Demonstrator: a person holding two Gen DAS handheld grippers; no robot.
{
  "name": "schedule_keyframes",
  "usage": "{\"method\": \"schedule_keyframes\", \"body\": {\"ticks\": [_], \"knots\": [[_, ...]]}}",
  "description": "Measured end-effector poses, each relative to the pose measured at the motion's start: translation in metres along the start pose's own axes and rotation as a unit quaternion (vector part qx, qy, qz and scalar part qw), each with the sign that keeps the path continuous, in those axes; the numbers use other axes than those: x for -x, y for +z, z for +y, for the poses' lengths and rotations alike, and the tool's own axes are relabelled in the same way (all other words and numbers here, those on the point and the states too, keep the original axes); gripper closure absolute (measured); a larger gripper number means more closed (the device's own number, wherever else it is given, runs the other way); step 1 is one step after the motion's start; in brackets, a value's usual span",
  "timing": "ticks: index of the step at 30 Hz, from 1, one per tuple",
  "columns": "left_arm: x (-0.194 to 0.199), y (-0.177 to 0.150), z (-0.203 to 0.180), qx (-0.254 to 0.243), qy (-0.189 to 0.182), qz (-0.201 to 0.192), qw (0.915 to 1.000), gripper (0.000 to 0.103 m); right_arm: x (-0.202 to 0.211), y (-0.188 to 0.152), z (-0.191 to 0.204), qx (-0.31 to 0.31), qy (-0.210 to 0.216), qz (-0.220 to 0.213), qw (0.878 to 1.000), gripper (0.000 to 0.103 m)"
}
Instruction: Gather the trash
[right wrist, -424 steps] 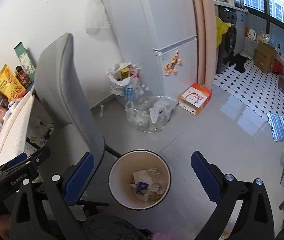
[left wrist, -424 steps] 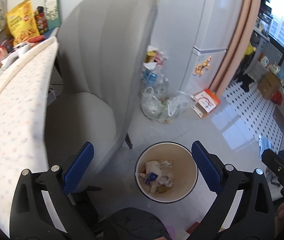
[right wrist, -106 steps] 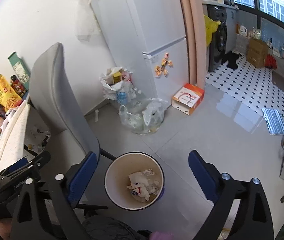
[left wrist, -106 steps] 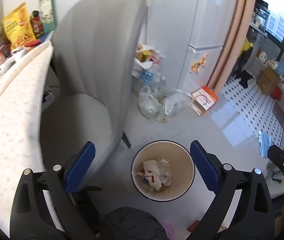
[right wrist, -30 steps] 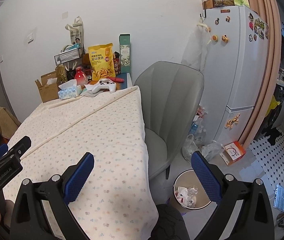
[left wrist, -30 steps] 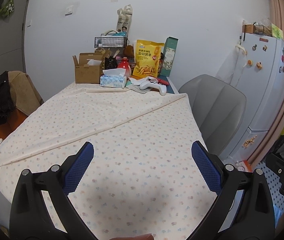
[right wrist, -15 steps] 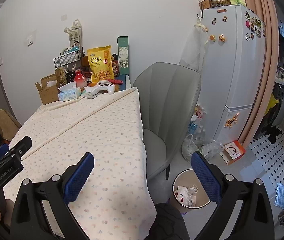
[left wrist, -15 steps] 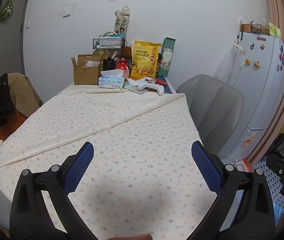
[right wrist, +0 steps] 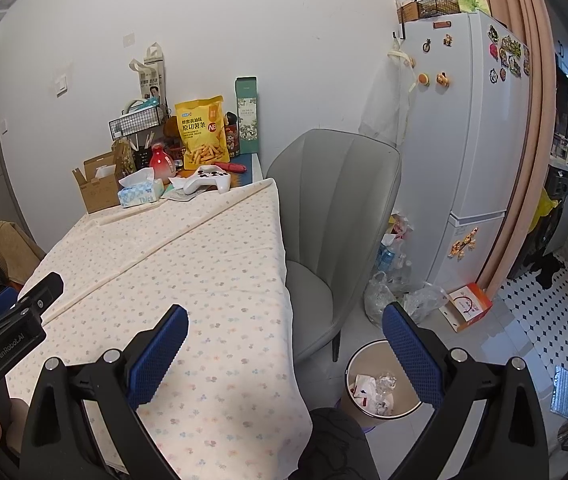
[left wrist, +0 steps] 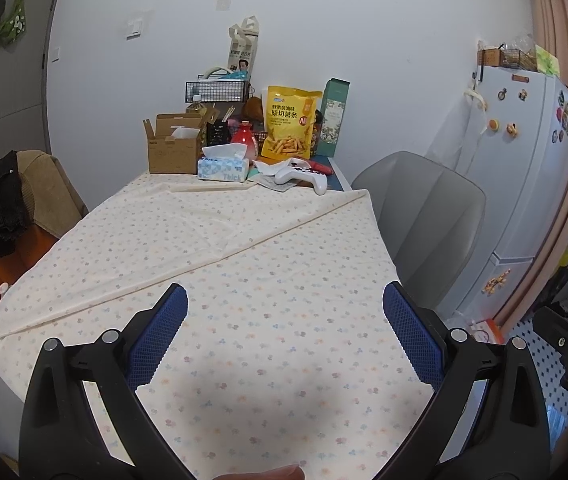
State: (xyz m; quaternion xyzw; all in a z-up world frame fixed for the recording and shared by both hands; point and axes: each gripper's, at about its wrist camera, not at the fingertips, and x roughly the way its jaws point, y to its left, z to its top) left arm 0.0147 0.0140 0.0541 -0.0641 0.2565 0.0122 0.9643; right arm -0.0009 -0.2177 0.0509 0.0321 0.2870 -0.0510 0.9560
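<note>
A round bin (right wrist: 354, 364) with crumpled paper and wrappers (right wrist: 372, 390) inside stands on the floor to the right of the table, in the right wrist view only. My left gripper (left wrist: 284, 336) is open and holds nothing above the near end of the cloth-covered table (left wrist: 220, 264). My right gripper (right wrist: 284, 338) is open too, over the table's right corner, with the bin below its right finger (right wrist: 412, 356). The left gripper's body (right wrist: 8, 336) shows at the left edge of the right wrist view.
At the table's far end stand a cardboard box (left wrist: 174, 148), a tissue box (left wrist: 223, 168), a white game controller (left wrist: 300, 178), a yellow snack bag (left wrist: 290, 128) and a red bottle (left wrist: 244, 140). A grey chair (right wrist: 336, 216), a fridge (right wrist: 472, 140) and plastic bags (right wrist: 400, 296) are on the right.
Between 3.5 s and 1 s ago both grippers rose from over the bin to face the table. In the last second the views have barely shifted.
</note>
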Motion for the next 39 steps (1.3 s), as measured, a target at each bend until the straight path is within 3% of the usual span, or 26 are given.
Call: {"method": "schedule_keyframes", "body": {"ticks": [39], "knots": [[-0.0078, -0.0059, 0.0033, -0.012, 0.003, 0.017, 0.9998, 0.006, -0.0030, -0.0043, 0.0056, 0.002, 0.005, 0.006, 1.000, 0.008]]}}
